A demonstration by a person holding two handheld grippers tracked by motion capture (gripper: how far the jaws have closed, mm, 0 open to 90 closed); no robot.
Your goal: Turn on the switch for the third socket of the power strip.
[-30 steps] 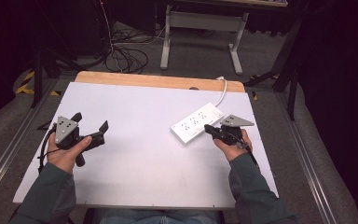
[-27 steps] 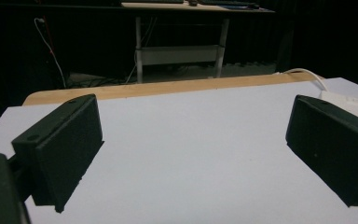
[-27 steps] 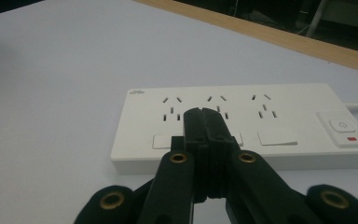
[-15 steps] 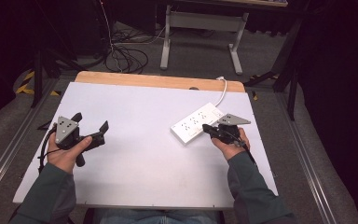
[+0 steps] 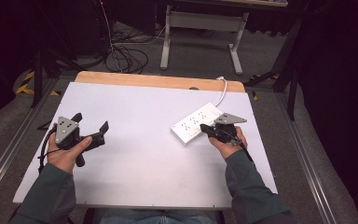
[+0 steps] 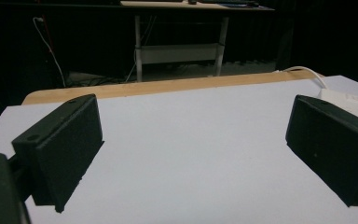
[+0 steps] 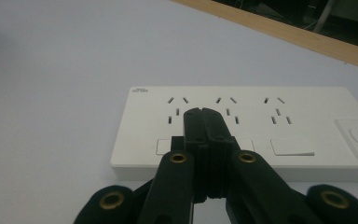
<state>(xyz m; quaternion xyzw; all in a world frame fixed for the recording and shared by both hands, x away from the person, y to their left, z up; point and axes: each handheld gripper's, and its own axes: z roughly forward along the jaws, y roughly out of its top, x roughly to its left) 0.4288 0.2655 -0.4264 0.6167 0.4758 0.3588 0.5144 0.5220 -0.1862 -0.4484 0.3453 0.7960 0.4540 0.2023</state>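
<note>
High view: power strip near table's far-right edge (left half bare).

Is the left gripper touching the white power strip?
Apart. The high view shows the left gripper far from the power strip, with bare table between them.

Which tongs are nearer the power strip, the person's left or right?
Right. The right tongs sit shut at the power strip, over its near edge. The left tongs stand open far across the table, apart from it.
</note>
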